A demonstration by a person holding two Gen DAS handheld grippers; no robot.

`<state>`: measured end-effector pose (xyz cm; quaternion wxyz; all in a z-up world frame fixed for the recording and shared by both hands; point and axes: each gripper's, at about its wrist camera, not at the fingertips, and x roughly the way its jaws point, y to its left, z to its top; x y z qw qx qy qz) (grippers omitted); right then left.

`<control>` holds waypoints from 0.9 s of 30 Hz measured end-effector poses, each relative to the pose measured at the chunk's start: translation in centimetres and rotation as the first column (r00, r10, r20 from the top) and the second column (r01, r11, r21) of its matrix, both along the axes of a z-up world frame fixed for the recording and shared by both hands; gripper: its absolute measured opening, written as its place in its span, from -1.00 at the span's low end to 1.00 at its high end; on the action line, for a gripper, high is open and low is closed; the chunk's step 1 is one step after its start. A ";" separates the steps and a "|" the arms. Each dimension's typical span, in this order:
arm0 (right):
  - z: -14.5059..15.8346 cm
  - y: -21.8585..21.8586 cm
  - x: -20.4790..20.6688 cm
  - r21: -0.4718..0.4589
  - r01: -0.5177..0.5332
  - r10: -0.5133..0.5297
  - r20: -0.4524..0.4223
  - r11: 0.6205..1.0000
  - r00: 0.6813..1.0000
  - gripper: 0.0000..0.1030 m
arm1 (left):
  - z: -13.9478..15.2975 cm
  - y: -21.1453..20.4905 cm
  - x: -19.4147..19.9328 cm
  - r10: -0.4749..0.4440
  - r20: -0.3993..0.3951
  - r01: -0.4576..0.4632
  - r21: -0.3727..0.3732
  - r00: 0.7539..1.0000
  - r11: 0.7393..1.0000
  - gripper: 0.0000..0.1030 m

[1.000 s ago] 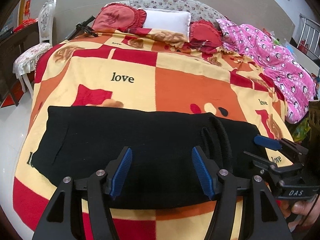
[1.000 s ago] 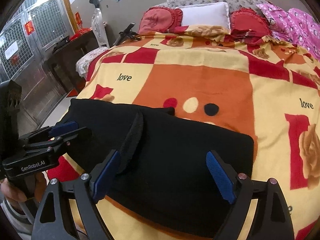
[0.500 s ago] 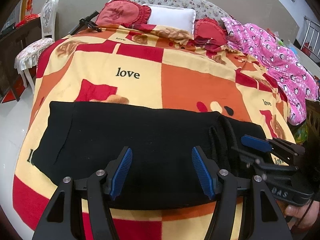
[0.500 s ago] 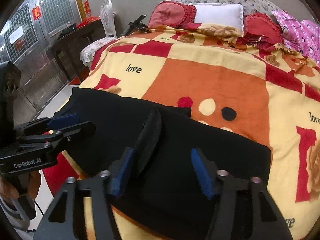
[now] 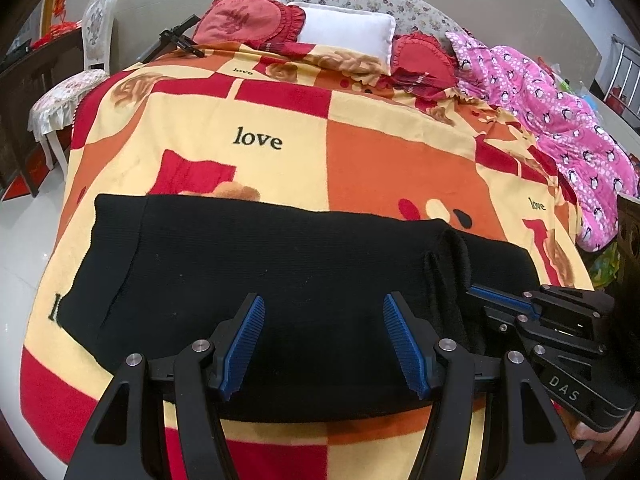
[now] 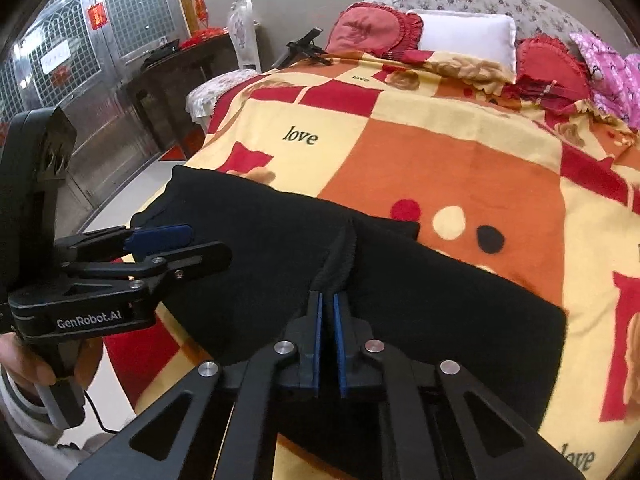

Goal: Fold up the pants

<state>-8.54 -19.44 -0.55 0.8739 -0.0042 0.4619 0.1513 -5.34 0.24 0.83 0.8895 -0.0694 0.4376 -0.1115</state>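
Black pants [image 5: 280, 264] lie spread across the near part of a bed, on a red, orange and yellow blanket [image 5: 384, 160]. My left gripper [image 5: 323, 304] hovers over their near edge, open, with nothing pinched between the blue pads. In the right wrist view the right gripper [image 6: 327, 300] is shut on a raised ridge of black fabric [image 6: 340, 256] in the pants [image 6: 440, 304]. The left gripper [image 6: 160, 240] shows at the left there, held by a hand. In the left wrist view the right gripper [image 5: 486, 294] comes in from the right onto the same fold.
Red cushions [image 5: 248, 20] and a white pillow [image 5: 344, 32] lie at the head of the bed. A pink penguin-print garment [image 5: 560, 128] covers the right side. A white chair [image 5: 76, 80], a dark table [image 6: 180, 68] and metal doors [image 6: 80, 40] stand to the left.
The right gripper's jaws went from wide open to shut, pinching the raised fold of the pants. The left gripper stayed open in the same place.
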 end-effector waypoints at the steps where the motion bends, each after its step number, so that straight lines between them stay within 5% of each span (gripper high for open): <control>1: -0.3 0.0 0.1 -0.005 -0.001 0.001 -0.006 1.000 1.000 -0.90 | -0.1 0.0 0.0 0.001 -0.003 -0.001 0.002 1.000 1.000 0.20; 6: 0.1 0.0 -0.2 0.012 -0.003 0.003 -0.017 1.000 1.000 -0.71 | -0.1 0.0 0.0 0.005 -0.005 -0.005 0.004 1.000 1.000 0.21; 8: 0.8 0.1 -0.6 0.016 -0.011 0.011 -0.005 1.000 1.000 -0.35 | -0.1 0.0 0.0 0.007 -0.003 -0.007 0.000 1.000 1.000 0.21; 14: 2.9 -0.6 -1.6 0.029 0.010 -0.012 0.058 1.000 0.998 0.01 | 0.1 0.3 -0.3 0.008 0.004 -0.008 -0.008 1.000 1.000 0.20; 19: 2.2 -1.6 -1.3 -0.060 0.086 -0.083 0.048 0.995 0.995 0.03 | 0.0 0.5 -0.5 0.010 -0.002 -0.010 -0.021 1.000 1.000 0.20; 27: 1.5 -2.1 -1.4 -0.074 0.093 -0.091 0.034 0.993 0.995 0.18 | 0.1 0.6 -0.7 0.008 -0.001 -0.008 -0.023 1.000 1.000 0.21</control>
